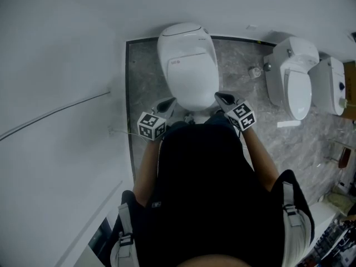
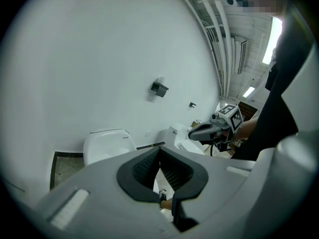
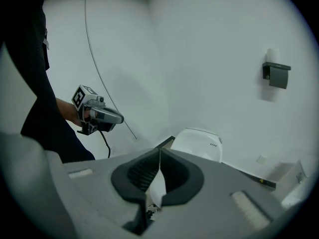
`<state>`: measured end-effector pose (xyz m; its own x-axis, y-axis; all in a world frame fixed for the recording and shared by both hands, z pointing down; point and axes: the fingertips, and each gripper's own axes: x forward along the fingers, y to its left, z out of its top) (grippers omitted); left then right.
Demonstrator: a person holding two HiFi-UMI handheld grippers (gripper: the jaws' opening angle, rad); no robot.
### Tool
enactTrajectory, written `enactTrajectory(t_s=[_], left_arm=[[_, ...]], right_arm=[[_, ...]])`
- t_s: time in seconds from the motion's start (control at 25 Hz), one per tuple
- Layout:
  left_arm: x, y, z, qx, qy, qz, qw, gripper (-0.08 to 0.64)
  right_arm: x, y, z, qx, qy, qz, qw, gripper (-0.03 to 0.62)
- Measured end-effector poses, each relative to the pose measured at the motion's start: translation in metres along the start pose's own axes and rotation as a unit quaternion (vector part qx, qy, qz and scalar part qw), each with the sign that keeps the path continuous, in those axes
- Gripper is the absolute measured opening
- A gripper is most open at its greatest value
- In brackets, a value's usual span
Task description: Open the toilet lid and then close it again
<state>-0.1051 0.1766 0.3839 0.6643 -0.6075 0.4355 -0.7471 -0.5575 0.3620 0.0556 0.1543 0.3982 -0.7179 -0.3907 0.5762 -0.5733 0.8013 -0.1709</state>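
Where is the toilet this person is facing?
The toilet sits top centre in the head view, its front between the left hand-held gripper and right hand-held gripper; a second toilet stands to its right.

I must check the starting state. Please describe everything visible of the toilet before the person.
The toilet is white and glossy, with a rounded lid lying closed. It stands on the grey marbled floor, its back to the white wall. The left gripper and right gripper, both shut, hang by its front end without touching it.
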Motion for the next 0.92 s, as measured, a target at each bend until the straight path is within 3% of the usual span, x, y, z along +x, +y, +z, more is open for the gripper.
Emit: enactTrajectory(t_s=[0.92], left_arm=[[0.001, -0.005, -0.014, -0.025, 0.004, 0.0, 0.9997, 0.011]], right_arm=[[0.003, 0.002, 0.011, -0.009, 0.003, 0.004, 1.0, 0.003]])
